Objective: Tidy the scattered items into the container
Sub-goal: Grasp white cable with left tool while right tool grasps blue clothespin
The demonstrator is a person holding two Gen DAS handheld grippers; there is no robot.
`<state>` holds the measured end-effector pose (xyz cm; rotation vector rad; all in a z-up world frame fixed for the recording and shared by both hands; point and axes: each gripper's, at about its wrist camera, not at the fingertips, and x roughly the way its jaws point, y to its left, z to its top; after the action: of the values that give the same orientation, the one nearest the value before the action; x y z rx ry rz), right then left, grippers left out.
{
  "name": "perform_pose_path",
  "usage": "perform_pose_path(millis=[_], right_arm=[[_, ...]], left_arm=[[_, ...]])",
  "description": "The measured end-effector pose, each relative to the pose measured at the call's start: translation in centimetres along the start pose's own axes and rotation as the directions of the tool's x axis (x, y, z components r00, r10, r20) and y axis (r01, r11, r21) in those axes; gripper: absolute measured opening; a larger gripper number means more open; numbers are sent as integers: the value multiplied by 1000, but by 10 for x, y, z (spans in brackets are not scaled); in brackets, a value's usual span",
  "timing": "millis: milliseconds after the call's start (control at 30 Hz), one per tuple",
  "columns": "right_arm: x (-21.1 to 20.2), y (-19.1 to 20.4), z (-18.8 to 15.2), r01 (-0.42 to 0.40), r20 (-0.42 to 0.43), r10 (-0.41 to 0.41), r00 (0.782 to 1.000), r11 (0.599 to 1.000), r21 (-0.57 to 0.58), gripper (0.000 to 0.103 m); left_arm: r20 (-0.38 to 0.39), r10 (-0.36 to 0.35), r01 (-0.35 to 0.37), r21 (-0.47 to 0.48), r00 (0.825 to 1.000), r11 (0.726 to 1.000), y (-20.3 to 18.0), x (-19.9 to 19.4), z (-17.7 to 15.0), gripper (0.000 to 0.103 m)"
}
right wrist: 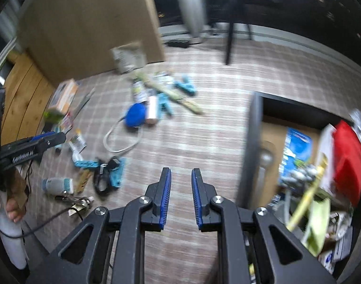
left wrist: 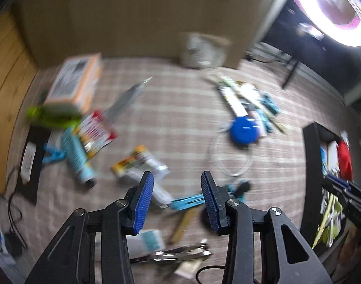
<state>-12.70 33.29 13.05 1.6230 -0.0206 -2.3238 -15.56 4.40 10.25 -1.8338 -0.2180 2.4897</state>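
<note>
Left wrist view: the left gripper (left wrist: 177, 200) hangs above the plaid carpet (left wrist: 175, 118) with its blue pads spread apart and nothing between them. Both views are motion-blurred, so small labels are unreadable.

Landmark: the blue round item (left wrist: 244, 131).
- A clear loop of tubing (left wrist: 230, 163) lies just beside the blue round item, on its near side.
- A cluster of long flat packets (left wrist: 239, 99) lies touching the blue round item on its far side.
- A white tube with a yellow label (left wrist: 142, 163) lies on the carpet, nearer the camera than the blue round item and to its left.
- An orange-edged box (left wrist: 74, 82) sits well apart from the blue round item, far left.
- Metal pliers (left wrist: 180, 254) lie well apart from it, near the bottom edge of this view.

Right wrist view: the right gripper (right wrist: 181, 196) hangs over bare carpet. Its pads stand close together with a narrow gap, gripping nothing.
- The container (right wrist: 254, 146), a dark-walled bin, stands well apart from the blue round item (right wrist: 135, 116), at right. It already holds a red item (right wrist: 346, 161), a blue package (right wrist: 296, 149) and assorted packets.
- The left gripper (right wrist: 42, 139) appears at the left edge, with a hand (right wrist: 10, 210) below it.
</note>
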Motion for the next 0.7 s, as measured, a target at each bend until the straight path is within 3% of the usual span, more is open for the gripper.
perform_pose_path(millis=[167,400,700], right_arm=[[25,34,11,-42,-55,39,998,998,-51,18],[61,73,17,-98,-133,86,987,992,-84,18],[79,83,10,-123,-186,108,977,990,-71,18]], left_arm=[[-36,-8,5,-79,999,997,30,13,-8,39],[-84,-22,12,-115,996,993,39,32,-17,39],[-101,-25,14,-114,995,993,41,38,-16,39]])
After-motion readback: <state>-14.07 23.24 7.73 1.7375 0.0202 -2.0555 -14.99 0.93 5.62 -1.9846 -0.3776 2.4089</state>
